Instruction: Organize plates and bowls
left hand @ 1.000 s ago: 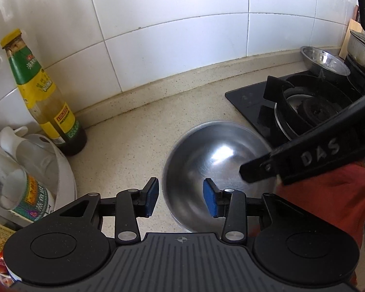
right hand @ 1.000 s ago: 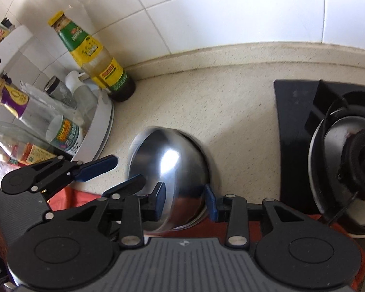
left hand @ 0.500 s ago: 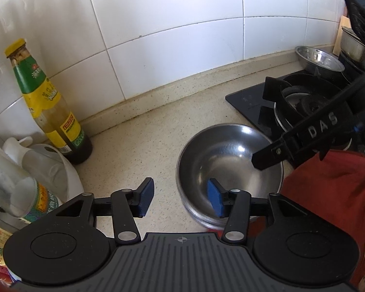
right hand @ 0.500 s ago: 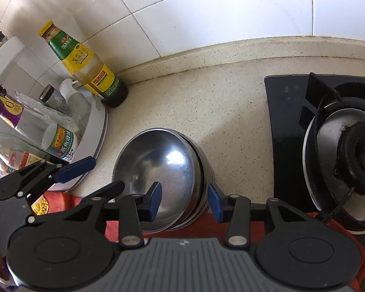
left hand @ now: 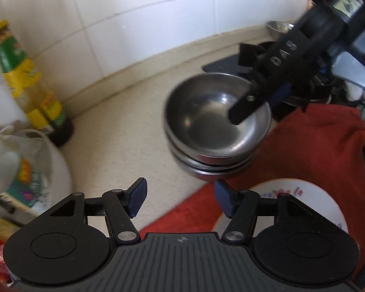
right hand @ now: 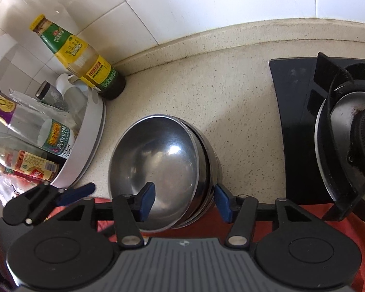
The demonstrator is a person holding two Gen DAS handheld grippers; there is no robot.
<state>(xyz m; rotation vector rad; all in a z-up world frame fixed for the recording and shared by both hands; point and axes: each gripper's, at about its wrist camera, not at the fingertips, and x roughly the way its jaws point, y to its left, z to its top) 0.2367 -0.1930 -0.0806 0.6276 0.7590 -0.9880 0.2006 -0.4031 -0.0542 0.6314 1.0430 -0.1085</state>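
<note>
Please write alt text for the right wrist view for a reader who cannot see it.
The right gripper hangs open astride the near rim of a stack of steel bowls on a speckled counter. A sauce bottle stands left, a gas burner right.

Stacked bowls (right hand: 165,160): polished steel, mirror-glossy. Worktop (right hand: 236,92): speckled beige stone, matt, finely grained. Wall tiles (right hand: 194,2): glazed white, shiny. Cloth (left hand: 323,150): rust-red fabric, soft, matt. Plate (left hand: 326,209): glossy white ceramic, flower-printed. Tongs (left hand: 180,198): matt black plastic, blue ribbed pads (left hand: 138,194).
</note>
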